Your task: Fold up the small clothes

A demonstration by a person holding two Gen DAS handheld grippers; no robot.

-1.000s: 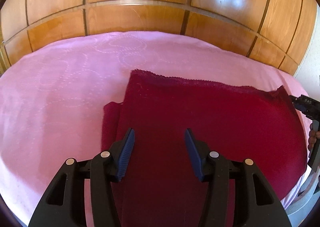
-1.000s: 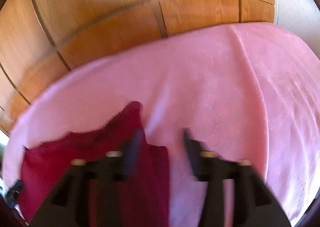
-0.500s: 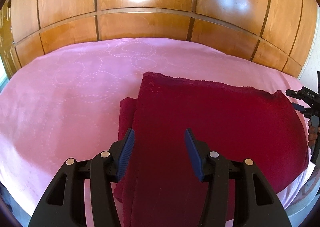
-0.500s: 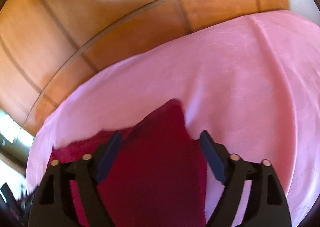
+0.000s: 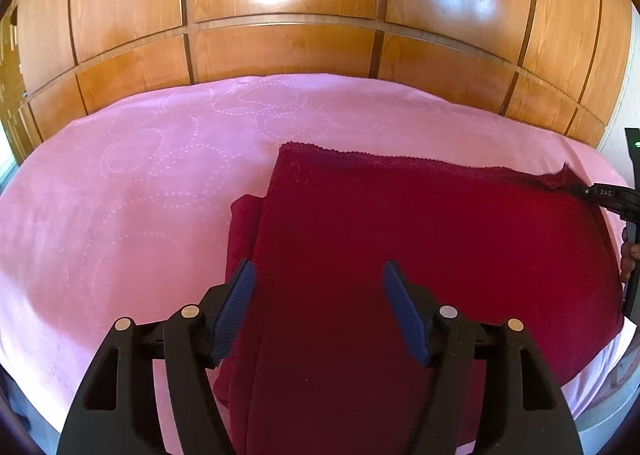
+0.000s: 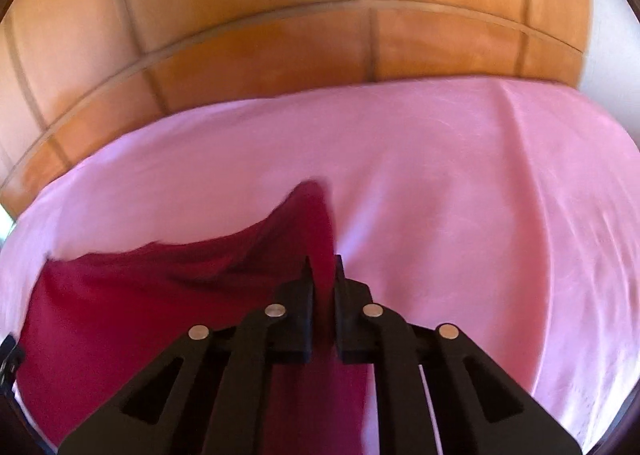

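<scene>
Crimson cloth (image 5: 420, 255) lies folded on a pink sheet (image 5: 132, 191), its top layer broad and flat, with a narrower under-layer showing along the edge beside the left tong's left finger. Left tongs (image 5: 318, 291) hover over the near part of the cloth, jaws wide apart and holding nothing; the blue pads (image 5: 236, 307) face each other across bare fabric. Ahead of these tongs the cloth's far hem runs straight, and beyond it the sheet, stitched with dotted rings, stretches to a wall of wood panels (image 5: 280, 51). At the far right corner of the cloth, well to the right of the left tongs, the right tongs (image 5: 612, 195) enter from the frame's edge, with a bunched tip of cloth at their end.

Right tongs (image 6: 322, 275), seen from their own camera, stand nearly closed with a strip of the cloth (image 6: 160, 303) clamped between the jaws. The pinched corner rises in a peak just ahead of the fingertips, lifted off the sheet (image 6: 480, 195), while the remaining fabric slopes down and away to the left of these tongs. This view is somewhat blurred. To the right of the jaws only pink sheet shows, creased in long soft folds. Panels (image 6: 260, 55) close the scene behind.
</scene>
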